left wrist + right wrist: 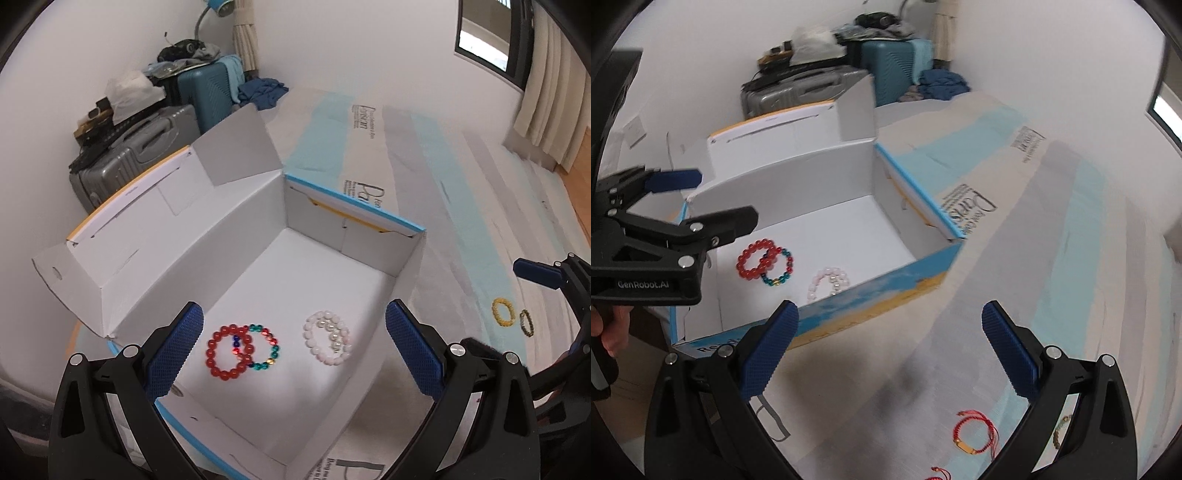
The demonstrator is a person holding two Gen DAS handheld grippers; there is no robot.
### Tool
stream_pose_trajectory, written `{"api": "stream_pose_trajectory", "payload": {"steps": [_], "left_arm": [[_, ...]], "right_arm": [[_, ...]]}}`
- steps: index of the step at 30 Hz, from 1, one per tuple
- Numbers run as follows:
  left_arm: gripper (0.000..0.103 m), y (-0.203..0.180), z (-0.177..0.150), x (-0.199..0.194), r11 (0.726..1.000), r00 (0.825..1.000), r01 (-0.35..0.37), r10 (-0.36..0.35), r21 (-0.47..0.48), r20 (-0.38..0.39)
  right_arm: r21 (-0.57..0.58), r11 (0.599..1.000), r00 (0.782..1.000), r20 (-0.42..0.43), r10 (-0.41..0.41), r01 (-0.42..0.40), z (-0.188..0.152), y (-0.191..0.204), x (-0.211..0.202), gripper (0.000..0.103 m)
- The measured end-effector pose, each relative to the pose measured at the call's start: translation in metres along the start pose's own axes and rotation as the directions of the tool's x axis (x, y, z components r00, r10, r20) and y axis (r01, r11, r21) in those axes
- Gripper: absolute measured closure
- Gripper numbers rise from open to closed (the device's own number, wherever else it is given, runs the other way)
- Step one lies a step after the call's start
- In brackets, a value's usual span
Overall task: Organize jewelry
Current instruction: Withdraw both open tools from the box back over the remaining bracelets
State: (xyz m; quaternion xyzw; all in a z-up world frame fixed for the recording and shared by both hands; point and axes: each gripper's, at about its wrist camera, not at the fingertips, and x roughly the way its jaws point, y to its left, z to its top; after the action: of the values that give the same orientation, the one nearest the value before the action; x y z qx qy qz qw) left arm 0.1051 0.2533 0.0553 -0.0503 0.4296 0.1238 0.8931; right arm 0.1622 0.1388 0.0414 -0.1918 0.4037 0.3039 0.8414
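Note:
An open white cardboard box (pixel 258 229) with a blue outside (pixel 886 288) lies on the bed. Inside lie a red bead bracelet (pixel 231 352), overlapping a multicoloured bead bracelet (pixel 269 347), and a pale pink and pearl bracelet (pixel 327 338). My left gripper (pixel 295 347) is open and empty, hovering over the box above these bracelets. My right gripper (pixel 890 347) is open and empty over the bed, right of the box. A red cord bracelet (pixel 975 435) lies on the bed below it. A yellow bead bracelet (pixel 503 312) and a dark one (pixel 527 322) lie right of the box.
The bed is covered with a printed white, grey and pale blue sheet (pixel 424 166). Grey and teal suitcases (pixel 147 147) piled with clothes stand by the wall behind the box. A curtain (pixel 554 103) and window are at the far right. The box flaps (pixel 236 147) stand up.

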Motion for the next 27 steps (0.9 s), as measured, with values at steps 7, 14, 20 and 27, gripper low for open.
{"api": "stream_pose_trajectory", "payload": {"steps": [7, 14, 20, 27], "left_arm": [[0.006, -0.03, 0.002, -0.005, 0.999, 1.0, 0.025, -0.025, 0.031, 0.013], [0.006, -0.063, 0.005, -0.012, 0.996, 0.998, 0.048, -0.05, 0.072, 0.028], [0.006, -0.091, 0.009, -0.016, 0.993, 0.997, 0.062, -0.067, 0.097, 0.042], [0.006, -0.118, 0.007, -0.016, 0.989, 0.996, 0.076, -0.082, 0.125, 0.043]], "right_arm": [[0.074, 0.996, 0.998, 0.031, -0.051, 0.049, -0.014, -0.033, -0.02, 0.007], [0.115, 0.99, 0.995, 0.049, -0.091, 0.085, -0.031, -0.061, -0.041, 0.007], [0.156, 0.981, 0.991, 0.06, -0.123, 0.112, -0.047, -0.084, -0.056, 0.007], [0.205, 0.969, 0.986, 0.06, -0.153, 0.138, -0.065, -0.111, -0.069, 0.007]]}}
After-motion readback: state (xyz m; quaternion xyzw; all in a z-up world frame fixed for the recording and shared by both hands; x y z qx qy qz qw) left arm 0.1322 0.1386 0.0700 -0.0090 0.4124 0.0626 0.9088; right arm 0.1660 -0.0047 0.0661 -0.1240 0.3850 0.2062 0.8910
